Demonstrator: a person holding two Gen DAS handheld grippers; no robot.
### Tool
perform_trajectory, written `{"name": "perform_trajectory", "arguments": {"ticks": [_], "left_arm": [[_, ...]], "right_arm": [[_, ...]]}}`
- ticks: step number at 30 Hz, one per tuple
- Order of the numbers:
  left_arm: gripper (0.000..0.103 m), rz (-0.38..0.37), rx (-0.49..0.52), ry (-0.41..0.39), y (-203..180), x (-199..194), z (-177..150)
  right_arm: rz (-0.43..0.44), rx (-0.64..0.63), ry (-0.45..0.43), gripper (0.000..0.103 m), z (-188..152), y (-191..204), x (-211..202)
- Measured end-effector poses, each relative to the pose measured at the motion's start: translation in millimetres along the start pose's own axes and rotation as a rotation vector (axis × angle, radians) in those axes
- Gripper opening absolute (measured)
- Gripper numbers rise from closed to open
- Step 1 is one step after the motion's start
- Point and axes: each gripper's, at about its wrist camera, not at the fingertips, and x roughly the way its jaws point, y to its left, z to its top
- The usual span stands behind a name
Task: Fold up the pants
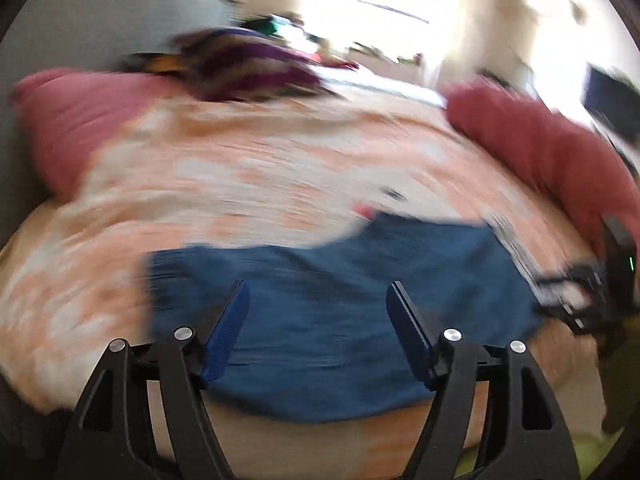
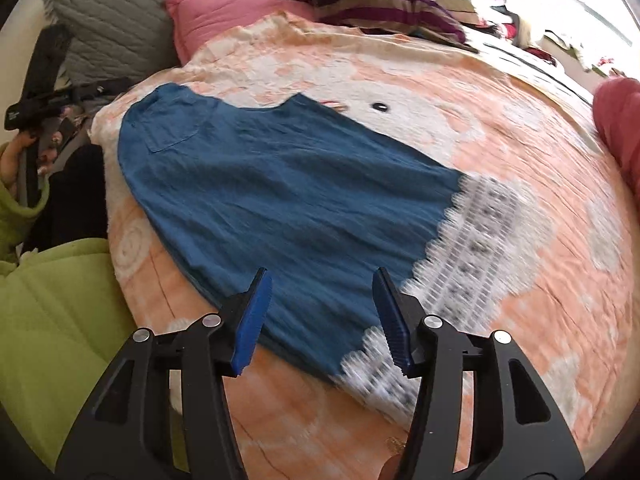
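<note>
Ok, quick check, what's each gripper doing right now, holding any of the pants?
Left gripper: open, holding nothing, above the blue pants.
Right gripper: open, holding nothing, above the pants near the white lace hem.

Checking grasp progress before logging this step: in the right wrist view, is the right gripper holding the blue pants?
No. The right gripper is open, its blue fingers spread apart above the blue pants, which lie flat on the bed.

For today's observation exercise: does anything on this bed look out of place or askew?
Nothing looks damaged or spilled. The blue pants lie flat but diagonally across the orange bedspread, lace hem toward the right gripper.
</note>
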Motion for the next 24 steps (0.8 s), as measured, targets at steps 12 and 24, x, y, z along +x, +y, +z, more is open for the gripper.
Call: {"name": "perform_trajectory", "arguments": {"ticks": [12, 24], "left_arm": [[0.075, -0.057, 0.084, 0.221, -28, 78, -45], [0.087, -0.098, 0.04, 0.182, -22, 95, 44]], "right_arm": [[0.022, -0.07, 0.085, 0.046, -23, 20, 18], [-0.042, -0.004, -0.05, 0.057, 19, -14, 2]]}}
